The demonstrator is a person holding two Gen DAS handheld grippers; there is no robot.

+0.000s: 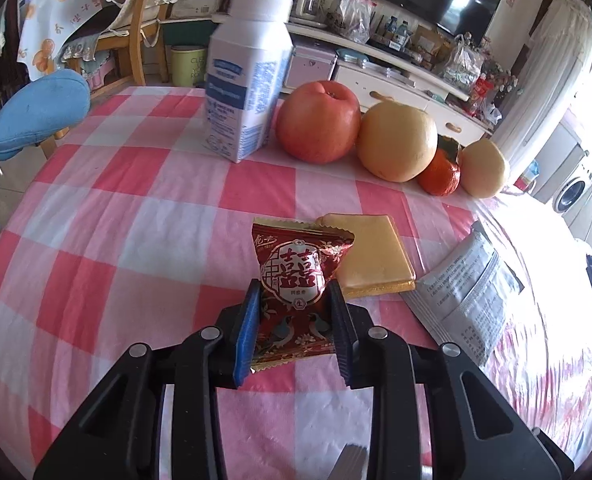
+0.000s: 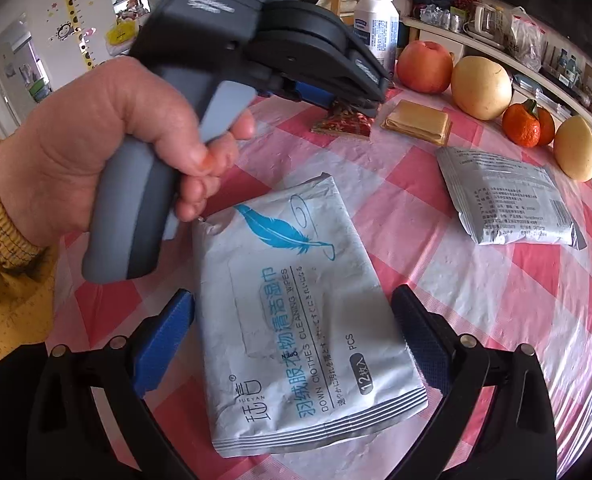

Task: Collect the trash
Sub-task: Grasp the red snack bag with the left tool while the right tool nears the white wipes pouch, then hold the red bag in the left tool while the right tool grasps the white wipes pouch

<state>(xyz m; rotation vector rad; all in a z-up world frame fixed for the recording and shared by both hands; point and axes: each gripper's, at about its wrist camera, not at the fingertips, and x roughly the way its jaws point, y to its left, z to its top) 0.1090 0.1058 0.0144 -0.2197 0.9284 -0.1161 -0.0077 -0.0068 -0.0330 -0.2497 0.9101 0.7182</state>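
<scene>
My left gripper (image 1: 294, 296) is shut on a red snack wrapper (image 1: 296, 276) just above the pink checked tablecloth (image 1: 136, 208); the wrapper also shows in the right wrist view (image 2: 343, 122). A gold packet (image 1: 373, 256) lies right behind it. My right gripper (image 2: 296, 320) is open, its fingers either side of a white wet-wipes pack with a blue feather (image 2: 296, 320) that lies flat on the cloth. A second grey-white pack (image 2: 507, 200) lies to the right, also seen in the left wrist view (image 1: 467, 296).
A white milk bottle (image 1: 248, 80), a red apple (image 1: 317, 120), a yellow pear (image 1: 397, 144), a tangerine (image 1: 439, 172) and a smaller pear (image 1: 483, 168) stand in a row at the far table edge. A chair with a blue cushion (image 1: 40, 112) stands at the left.
</scene>
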